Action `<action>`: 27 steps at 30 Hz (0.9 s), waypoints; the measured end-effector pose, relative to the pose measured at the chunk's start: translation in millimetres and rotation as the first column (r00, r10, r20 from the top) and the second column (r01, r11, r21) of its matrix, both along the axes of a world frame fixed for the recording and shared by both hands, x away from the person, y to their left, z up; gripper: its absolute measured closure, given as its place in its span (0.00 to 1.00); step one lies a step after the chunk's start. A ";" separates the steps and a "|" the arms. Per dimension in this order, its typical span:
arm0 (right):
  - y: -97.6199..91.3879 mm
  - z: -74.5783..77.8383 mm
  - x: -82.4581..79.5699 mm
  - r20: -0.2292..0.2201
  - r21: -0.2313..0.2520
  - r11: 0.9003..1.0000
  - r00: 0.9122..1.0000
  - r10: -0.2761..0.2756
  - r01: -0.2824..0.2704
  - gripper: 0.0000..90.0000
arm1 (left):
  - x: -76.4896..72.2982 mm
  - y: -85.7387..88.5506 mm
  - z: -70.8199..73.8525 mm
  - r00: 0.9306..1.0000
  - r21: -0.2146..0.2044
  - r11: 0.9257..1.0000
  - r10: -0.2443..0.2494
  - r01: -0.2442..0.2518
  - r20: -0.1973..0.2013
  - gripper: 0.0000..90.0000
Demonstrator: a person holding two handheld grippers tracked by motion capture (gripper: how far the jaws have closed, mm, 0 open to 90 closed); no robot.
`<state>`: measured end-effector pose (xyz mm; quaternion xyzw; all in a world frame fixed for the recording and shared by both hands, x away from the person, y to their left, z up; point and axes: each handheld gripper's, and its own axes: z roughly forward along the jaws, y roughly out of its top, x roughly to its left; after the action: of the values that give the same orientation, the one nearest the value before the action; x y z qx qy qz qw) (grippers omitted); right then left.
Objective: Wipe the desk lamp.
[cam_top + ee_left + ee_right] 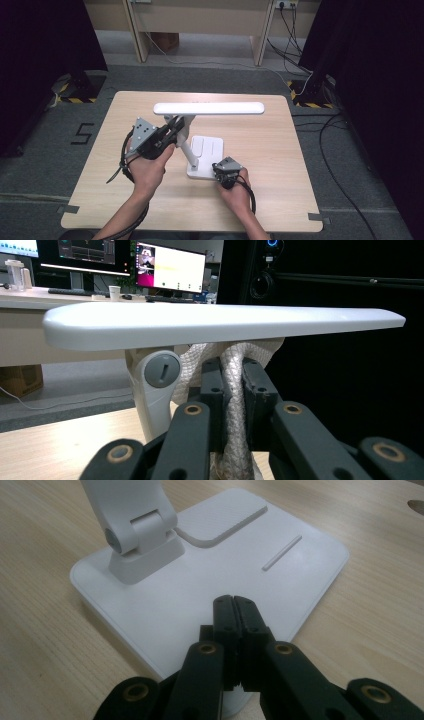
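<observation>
A white desk lamp stands at the middle of the wooden table, its flat base under a slanted stem and its long light bar level across the top, toward twelve o'clock from the base. The work looks like wiping the lamp with a cloth, and by the pictures it is under way, not finished: the cloth sits up at the underside of the bar, close to the hinge, while the base and stem show no cloth on them, so how much has been cleaned cannot be told. Starting at the left, the left gripper lies at about nine o'clock from the stem, the forearm coming up from six o'clock, jaws pointing across toward three o'clock under the bar; they are clamped on a bunched whitish cloth that touches the bar's underside. Farther right, the right gripper points down at the base's near edge, at about five o'clock from the stem's foot, jaws pressed together with nothing between them, tips resting on the base, seemingly steadying it.
</observation>
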<state>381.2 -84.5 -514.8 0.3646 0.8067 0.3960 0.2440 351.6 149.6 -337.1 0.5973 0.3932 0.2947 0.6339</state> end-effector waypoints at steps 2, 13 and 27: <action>0.0 0.0 0.0 0.000 0.000 1.000 1.000 0.000 0.000 1.00 | -0.7 0.5 0.2 1.000 0.001 1.000 0.000 0.000 0.001 0.91; 0.0 0.0 0.1 0.001 -0.001 1.000 1.000 0.001 -0.001 1.00 | -3.0 4.4 -0.1 1.000 -0.009 1.000 0.008 -0.008 0.002 0.91; 0.0 0.0 0.0 0.001 -0.001 1.000 1.000 0.001 -0.001 1.00 | -7.3 11.0 -2.2 1.000 -0.021 1.000 0.019 -0.019 0.003 0.91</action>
<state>381.3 -84.4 -514.8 0.3639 0.8069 0.3959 0.2447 344.3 160.6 -339.3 0.5864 0.4007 0.2975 0.6380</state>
